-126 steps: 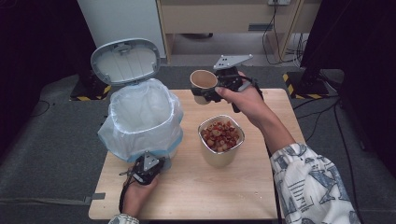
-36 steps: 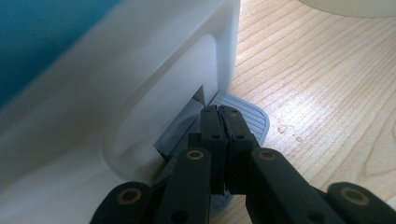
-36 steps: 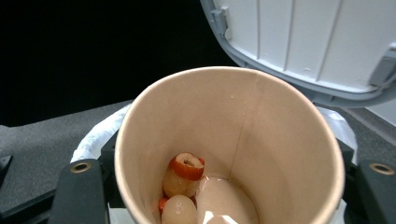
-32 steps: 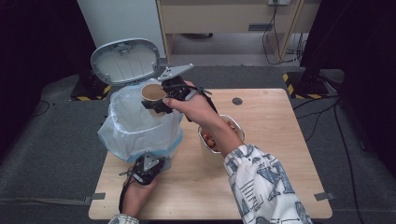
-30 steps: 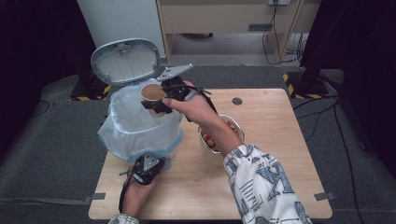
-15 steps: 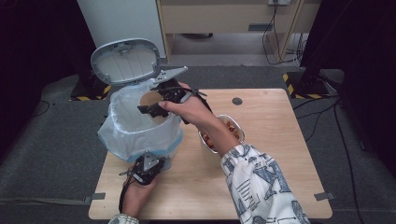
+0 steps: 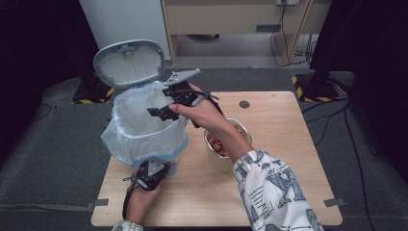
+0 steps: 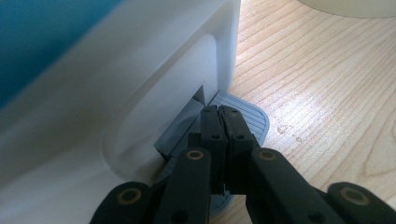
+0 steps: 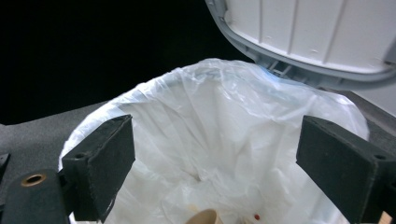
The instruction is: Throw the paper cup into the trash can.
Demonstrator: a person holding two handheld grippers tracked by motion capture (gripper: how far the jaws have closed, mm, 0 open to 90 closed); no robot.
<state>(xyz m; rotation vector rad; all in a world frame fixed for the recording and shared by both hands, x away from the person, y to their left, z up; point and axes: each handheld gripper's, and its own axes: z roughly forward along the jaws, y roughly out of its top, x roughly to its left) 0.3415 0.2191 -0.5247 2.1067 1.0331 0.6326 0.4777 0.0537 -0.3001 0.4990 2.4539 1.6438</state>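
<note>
Over the bin point(image 7: 144, 130), at about ten o'clock on the surface point(image 7: 288, 144), the right hand-held gripper point(image 7: 161, 111) has just been opening, jaws wide apart with nothing between them. The paper cup point(image 9: 201, 217) lies down inside the bin's bag point(image 9: 224, 121). At six o'clock of the bin, the left hand-held gripper point(image 8: 219, 119) presses its closed jaws on the pedal point(image 8: 247, 116), and the lid point(image 7: 129, 62) stands up.

Grey carpet floor point(image 7: 43, 159); pale wooden cabinet point(image 7: 240, 17) at back, cables point(image 7: 284, 29) hanging; hazard-striped tape point(image 7: 308, 89); dark surroundings either side.
</note>
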